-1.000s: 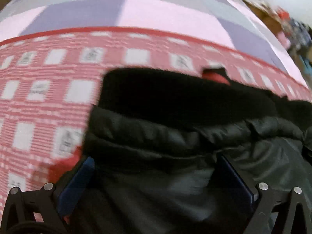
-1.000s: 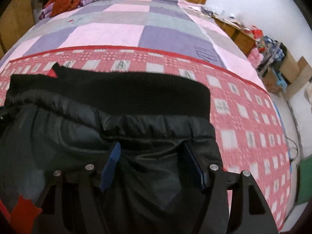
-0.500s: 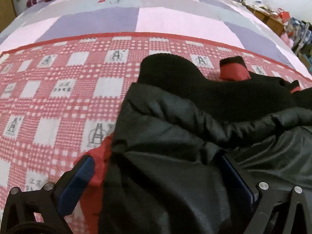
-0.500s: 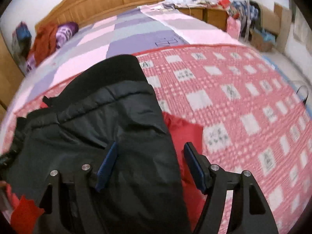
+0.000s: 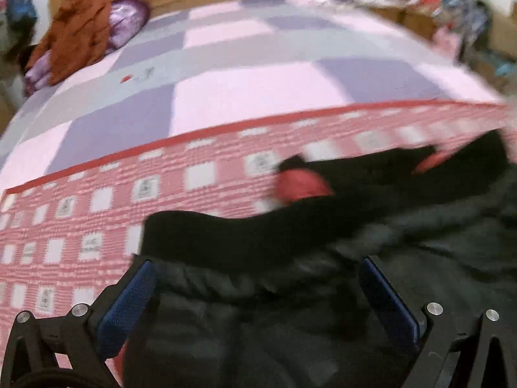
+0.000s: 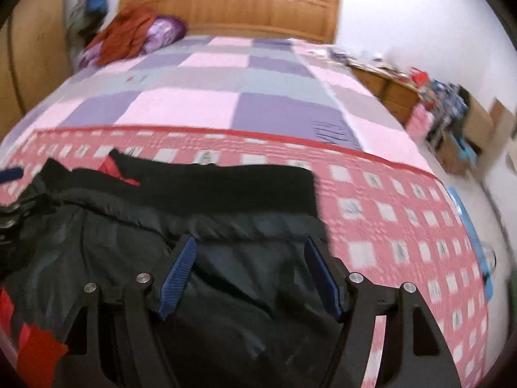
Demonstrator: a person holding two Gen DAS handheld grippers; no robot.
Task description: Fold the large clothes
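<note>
The left gripper (image 5: 258, 291) stands wide open, its blue-padded fingers (image 5: 126, 307) straddling the black puffy jacket with a ribbed knit hem and red lining (image 5: 290, 323); through the blur they seem to clamp nothing. The right gripper (image 6: 250, 274) is likewise spread over the same jacket (image 6: 226, 226). The garment lies on the red-and-white checked blanket (image 6: 404, 226). Towards twelve o'clock stretches the pink-and-purple patchwork bedspread (image 6: 181, 106), then the wooden headboard (image 6: 245, 9); at eleven, a rust-orange heap of clothing (image 6: 126, 32).
</note>
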